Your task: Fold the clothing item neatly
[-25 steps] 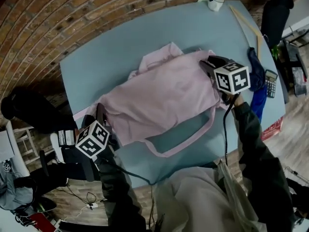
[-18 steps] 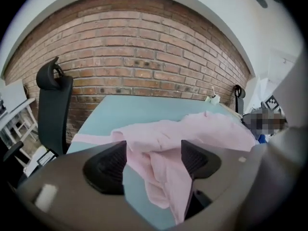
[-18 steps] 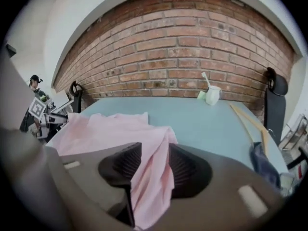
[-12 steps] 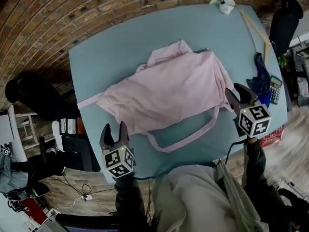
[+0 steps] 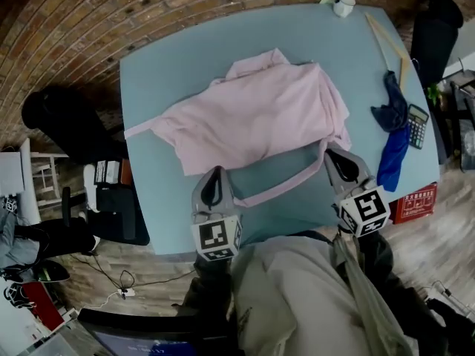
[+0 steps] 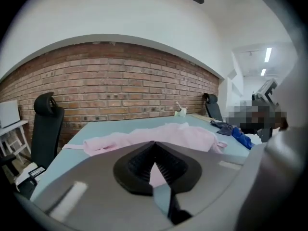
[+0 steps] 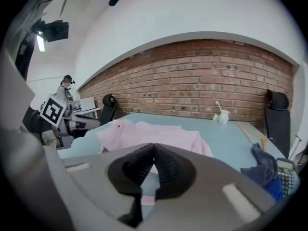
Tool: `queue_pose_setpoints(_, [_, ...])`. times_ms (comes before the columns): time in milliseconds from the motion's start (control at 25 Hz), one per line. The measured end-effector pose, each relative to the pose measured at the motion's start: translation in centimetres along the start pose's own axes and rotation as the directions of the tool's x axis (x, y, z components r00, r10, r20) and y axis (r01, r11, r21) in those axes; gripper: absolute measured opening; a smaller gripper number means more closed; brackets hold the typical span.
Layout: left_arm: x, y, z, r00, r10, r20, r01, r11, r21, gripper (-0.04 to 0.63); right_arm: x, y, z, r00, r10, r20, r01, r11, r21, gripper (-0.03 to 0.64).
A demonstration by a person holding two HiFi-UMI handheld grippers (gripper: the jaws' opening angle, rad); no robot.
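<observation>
My left claw and right claw, just snapped shut with no cloth seen between them, flank the crumpled pink fabric garment's near hem on the blue-grey table, seemingly poised to fold it.

Blue-grey table at centre frame, brick wall across the top. White cup at top right. Down the right edge: wooden strips, dark blue cloth, calculator, red box. Black chair at left.
</observation>
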State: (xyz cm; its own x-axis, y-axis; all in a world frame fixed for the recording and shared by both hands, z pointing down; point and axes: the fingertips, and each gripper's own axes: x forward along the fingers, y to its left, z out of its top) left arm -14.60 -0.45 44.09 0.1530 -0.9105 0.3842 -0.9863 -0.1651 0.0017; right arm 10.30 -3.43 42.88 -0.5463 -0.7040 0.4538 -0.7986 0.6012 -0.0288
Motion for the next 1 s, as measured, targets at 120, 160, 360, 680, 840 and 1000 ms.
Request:
queue_pose_setpoints(120, [-1.5, -3.0, -0.4, 0.999, -0.032, 0.011, 0.032, 0.999, -0.001, 0.008, -2.0, 1.6, -1.4, 0.999, 0.035, -0.009, -0.035, 0.999, -0.009, 0.002])
queue_pose_setpoints(160, [-2.0, -3.8, -0.4, 0.999, -0.039, 0.017, 0.039, 0.999, -0.006, 0.008, -2.7, 1.9, -1.6, 0.999, 0.043, -0.005, -0.043, 0.999, -0.011, 0.002])
queue_pose_setpoints(360, [-4.8, -7.1, -0.7, 0.998, -0.041, 0.041, 0.042, 0.999, -0.023, 0.008, -6.2, 2.8, -2.6, 0.997, 0.065, 0.033, -0.065, 0.998, -0.015, 0.002])
queue_pose_setpoints(680, [-9.4, -11.4, -1.9, 0.998, 0.012, 0.056, -0.011, 1.0, -0.023, 0.008, -10.2, 3.5, -4.8, 0.988, 0.138, 0.063, -0.137, 0.99, -0.02, 0.002])
queue_pose_setpoints(840, [-11.0, -13.2, -2.5, 0.998, 0.018, 0.065, -0.019, 1.0, 0.014, 0.008, -11.2, 4.0, -6.1, 0.984, 0.164, 0.067, -0.164, 0.986, -0.007, 0.002])
queue_pose_setpoints(1000, [-11.6, -13.2, -2.7, 0.997, -0.005, 0.074, 0.002, 0.999, 0.036, 0.008, -11.6, 5.2, -6.6, 0.987, 0.149, 0.066, -0.15, 0.989, 0.008, 0.002])
